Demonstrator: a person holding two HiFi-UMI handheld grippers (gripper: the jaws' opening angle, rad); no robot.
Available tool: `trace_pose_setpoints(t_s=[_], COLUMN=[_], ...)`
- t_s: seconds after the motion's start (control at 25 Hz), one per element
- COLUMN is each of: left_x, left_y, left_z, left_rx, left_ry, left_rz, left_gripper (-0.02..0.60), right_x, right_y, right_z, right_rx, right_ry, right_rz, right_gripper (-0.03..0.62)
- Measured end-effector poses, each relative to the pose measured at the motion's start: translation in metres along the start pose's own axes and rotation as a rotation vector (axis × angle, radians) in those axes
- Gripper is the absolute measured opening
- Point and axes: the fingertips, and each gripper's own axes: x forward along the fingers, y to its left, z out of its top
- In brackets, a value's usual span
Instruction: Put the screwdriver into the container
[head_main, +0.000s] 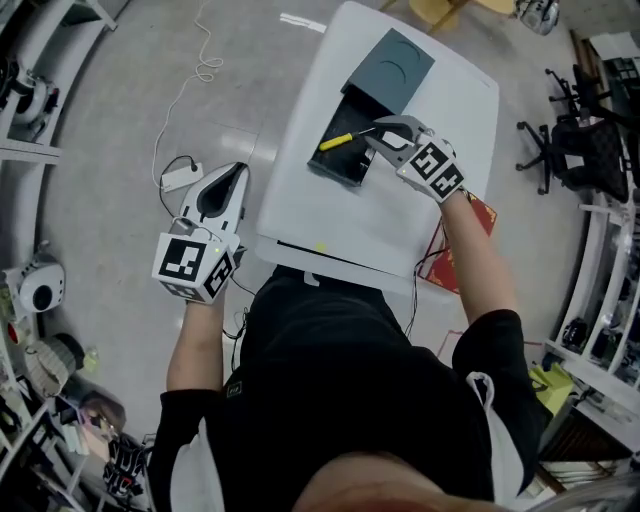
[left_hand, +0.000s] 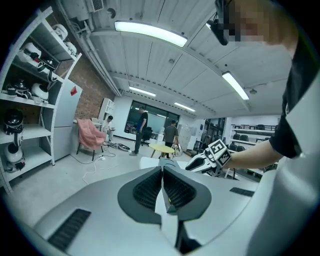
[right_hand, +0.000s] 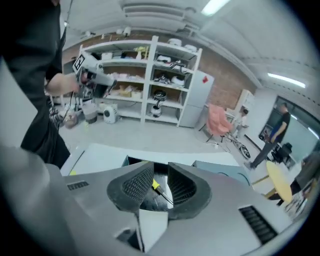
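Note:
A dark open container (head_main: 348, 150) with its grey-green lid (head_main: 392, 62) lies at the far side of the white table (head_main: 330, 215). The screwdriver (head_main: 337, 140), yellow-handled with a thin shaft, lies inside it. My right gripper (head_main: 385, 137) hovers over the container at the shaft end, jaws apart. In the right gripper view the screwdriver (right_hand: 157, 187) shows below the gap of the right gripper (right_hand: 160, 181), not pinched. My left gripper (head_main: 236, 175) is off the table's left side over the floor, shut and empty. Seen in its own view, the left gripper (left_hand: 163, 169) has its pads touching.
A power strip (head_main: 180, 177) and a white cable (head_main: 196, 70) lie on the floor left of the table. A red item (head_main: 462, 245) sits under the table's right edge. Office chairs (head_main: 585, 140) stand at the right, shelves (head_main: 25, 100) at the left. A small yellow mark (head_main: 320, 247) is near the table's front edge.

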Motion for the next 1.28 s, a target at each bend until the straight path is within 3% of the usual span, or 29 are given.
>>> trace_pose_setpoints(t_s=[0.16,0.36,0.6,0.76,0.92,1.28], left_x=[0.000,0.003,-0.003,-0.024,-0.049,-0.081], left_y=[-0.014,-0.039,-0.081,-0.123,-0.169,-0.239], left_z=[0.004,0.022,0.042,0.049,0.046,0.048], left_rx=[0.022,0.051,0.131,0.173,0.186,0.234], left_ry=[-0.001,-0.022,-0.041,-0.062,-0.072,-0.065], left_rz=[-0.036,-0.064,-0.094,-0.089,-0.082,-0.110], left_gripper=[0.026,0.026,0.025,0.025,0.026,0.026], right_x=[-0.047,-0.112,-0.195,-0.249,-0.297,-0.379], right_y=[0.000,0.004,0.024,0.062,0.108,0.169], right_z=[0.014,0.025,0.031,0.021,0.004,-0.030], right_rx=[0.200,0.296,0.356,0.358,0.417,0.472], right_ry=[-0.164,-0.304,-0.491,-0.579,-0.685,-0.776], right_rz=[-0.065,-0.132,-0.236,-0.300,-0.311,-0.364], right_gripper=[0.096,0.086,0.061,0.058,0.052,0.047])
